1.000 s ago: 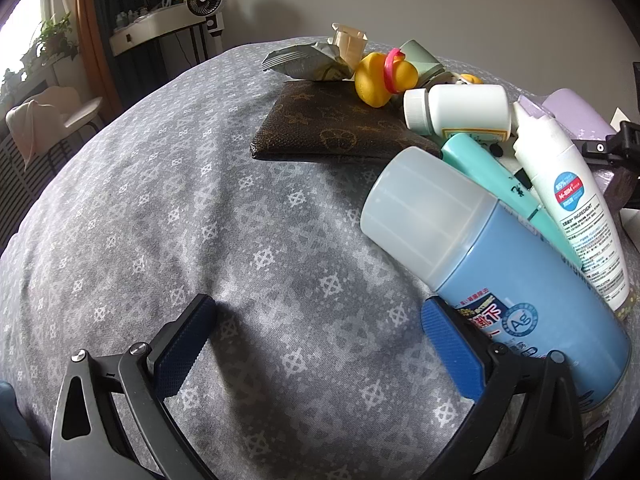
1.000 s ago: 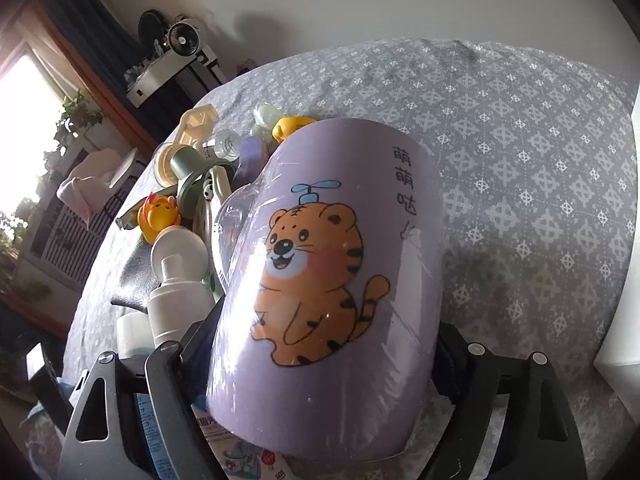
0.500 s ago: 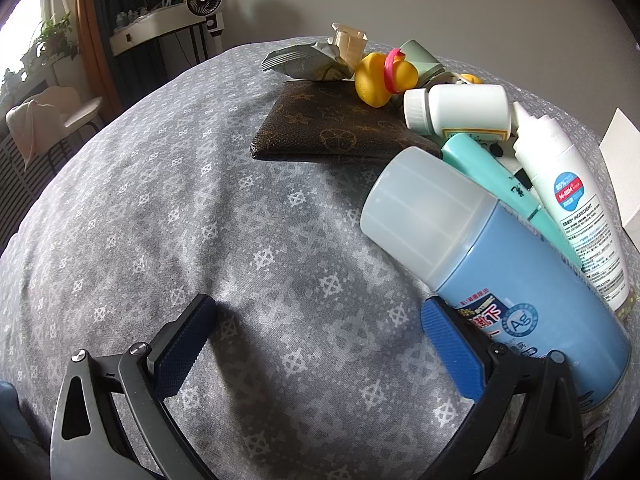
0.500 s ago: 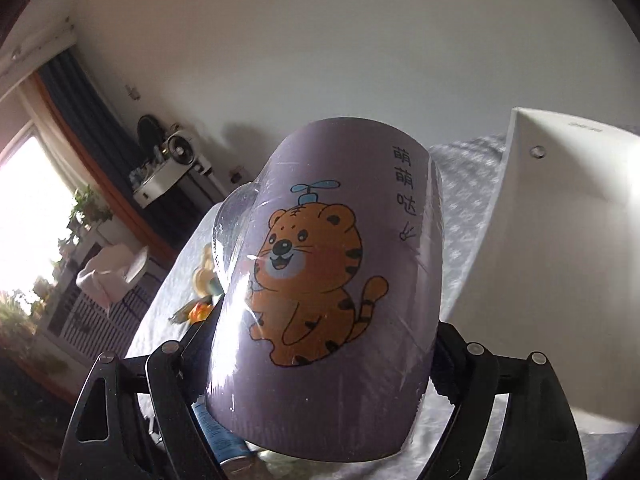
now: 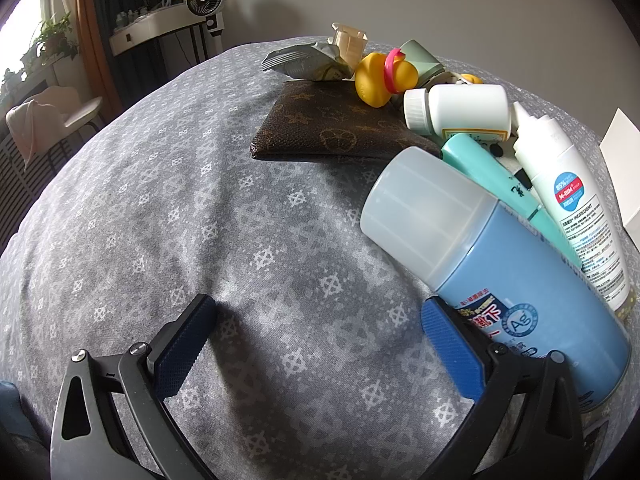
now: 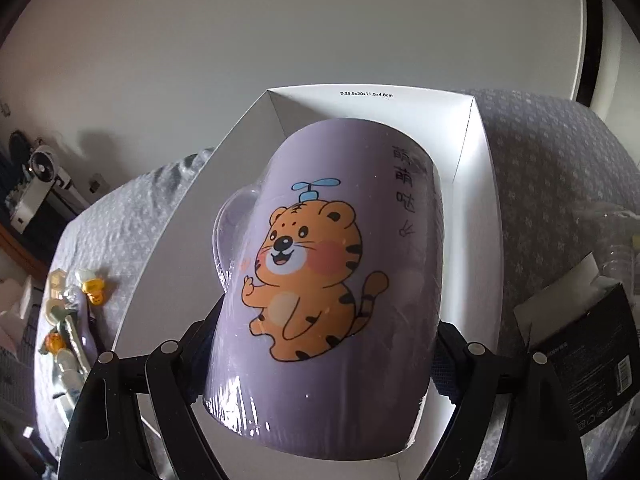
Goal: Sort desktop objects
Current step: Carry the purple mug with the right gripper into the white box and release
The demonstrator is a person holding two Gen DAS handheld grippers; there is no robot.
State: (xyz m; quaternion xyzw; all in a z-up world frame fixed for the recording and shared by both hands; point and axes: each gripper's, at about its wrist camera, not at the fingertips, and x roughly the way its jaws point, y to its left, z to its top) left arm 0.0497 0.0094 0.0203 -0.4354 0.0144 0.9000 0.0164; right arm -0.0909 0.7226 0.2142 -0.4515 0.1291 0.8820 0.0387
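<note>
Purple tiger mug (image 6: 328,280) up in the air, right over the white box (image 6: 256,152)!

The right gripper (image 6: 324,344) pinches it, jaws wide on its sides. The left gripper (image 5: 316,340) hangs with jaws spread, empty, over the grey table (image 5: 180,200) beside a blue spray can (image 5: 520,288).

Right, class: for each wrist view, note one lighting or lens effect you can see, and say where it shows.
Left wrist view: fisheye bends the grey patterned cloth into a dome; daylight comes from the window at far left, and a soft shadow lies between the open jaws. Right wrist view: glare streaks on the plastic wrap low on the purple tiger mug; dark vignette at the corners; the white box looks evenly lit.
</note>
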